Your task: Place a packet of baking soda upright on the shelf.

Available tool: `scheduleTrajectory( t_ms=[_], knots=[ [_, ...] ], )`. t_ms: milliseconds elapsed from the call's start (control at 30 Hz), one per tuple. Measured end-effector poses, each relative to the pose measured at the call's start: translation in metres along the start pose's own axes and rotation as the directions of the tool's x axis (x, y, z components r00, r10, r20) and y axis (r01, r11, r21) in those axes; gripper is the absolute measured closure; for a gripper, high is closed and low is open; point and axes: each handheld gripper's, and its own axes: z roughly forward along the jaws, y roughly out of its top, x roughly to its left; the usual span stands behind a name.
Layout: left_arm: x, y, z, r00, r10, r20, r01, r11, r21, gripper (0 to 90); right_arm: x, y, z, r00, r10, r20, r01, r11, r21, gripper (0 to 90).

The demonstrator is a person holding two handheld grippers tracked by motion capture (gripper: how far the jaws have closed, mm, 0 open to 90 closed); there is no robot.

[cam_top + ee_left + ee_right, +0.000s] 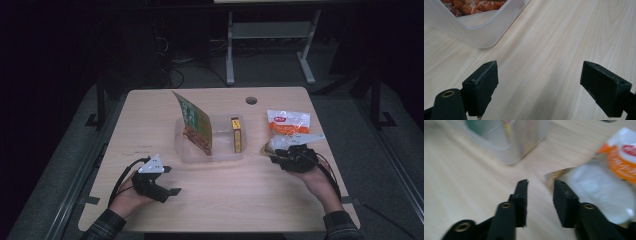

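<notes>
Snack bag (288,123) lies on the bench (225,200) right of the clear tub (192,156), its near corner just off the right gripper (540,185), whose narrowed jaws hold nothing yet. Left gripper (540,75), farther off, rests wide open.

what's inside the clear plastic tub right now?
The clear tub holds two things: a green food pouch standing tilted at its left end, and a narrow yellow-and-red box toward its right. The pouch hides the tub floor behind it.
</notes>
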Motion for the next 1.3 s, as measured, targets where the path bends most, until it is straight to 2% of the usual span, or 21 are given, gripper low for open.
scheduleTrajectory(
  t_ms=[67,133,200,233,300,400,467,533,633,733,900,1167,1233,1300],
  knots=[
    [0.000,0.000,0.000,1.0000,-0.001,-0.002,0.001,1.0000,-0.001,14.3,-0.011,0.002,0.000,0.9995,0.019,0.026,-0.018,1.000,-0.012,78.5],
    [0.001,0.000,0.000,1.0000,0.001,-0.001,-0.001,1.0000,-0.007,14.3,-0.019,0.003,0.002,0.9981,0.020,0.058,-0.020,1.000,0.001,86.3],
    [0.001,0.000,0.000,1.0000,0.005,0.006,-0.004,0.9999,-0.015,14.3,-0.024,0.003,0.003,0.9970,0.022,0.074,-0.022,1.000,0.002,88.5],
    [0.001,0.000,-0.001,1.0000,0.001,0.003,-0.001,0.9998,-0.021,14.3,-0.036,0.002,0.007,0.9947,0.021,0.101,-0.024,0.999,0.027,89.7],
    [0.003,0.000,-0.001,1.0000,-0.004,0.001,0.004,0.9996,-0.027,14.3,-0.045,0.001,0.011,0.9923,0.031,0.120,-0.036,0.999,0.041,89.7],
    [0.003,-0.001,-0.001,0.9999,-0.013,-0.001,0.013,0.9996,-0.026,14.3,-0.056,0.001,0.015,0.9907,0.054,0.125,-0.058,0.998,0.032,89.7],
    [0.004,-0.001,-0.001,1.0000,-0.008,-0.005,0.008,0.9998,-0.020,14.3,-0.063,0.001,0.020,0.9904,0.050,0.129,-0.058,0.997,0.057,89.8],
    [0.004,-0.001,-0.001,1.0000,-0.007,-0.003,0.006,0.9998,-0.020,14.3,-0.067,0.001,0.024,0.9922,0.057,0.111,-0.063,0.996,0.055,89.8],
    [0.004,-0.002,-0.001,1.0000,-0.007,-0.002,0.007,0.9997,-0.022,14.4,-0.068,0.002,0.030,0.9932,0.051,0.104,-0.059,0.995,0.079,89.8],
    [0.004,-0.001,-0.001,1.0000,-0.005,-0.001,0.005,0.9998,-0.020,14.4,-0.065,0.001,0.035,0.9931,0.019,0.116,-0.031,0.994,0.103,90.0],
    [0.003,-0.001,-0.001,1.0000,-0.003,0.000,0.003,0.9998,-0.018,14.4,-0.063,-0.001,0.034,0.9947,0.014,0.102,-0.025,0.993,0.112,90.0],
    [0.003,-0.001,0.000,1.0000,0.004,0.004,-0.004,0.9999,-0.012,14.5,-0.049,-0.005,0.026,0.9972,-0.006,0.075,-0.005,0.990,0.138,90.0],
    [0.002,-0.001,0.000,1.0000,0.006,0.005,-0.006,0.9999,-0.011,14.5,-0.041,-0.005,0.024,0.9966,-0.035,0.074,0.024,0.988,0.154,90.0],
    [0.001,-0.001,0.000,0.9999,0.007,0.008,-0.007,0.9999,-0.008,14.5,-0.039,-0.005,0.023,0.9935,-0.057,0.098,0.041,0.987,0.158,90.0]
  ],
)
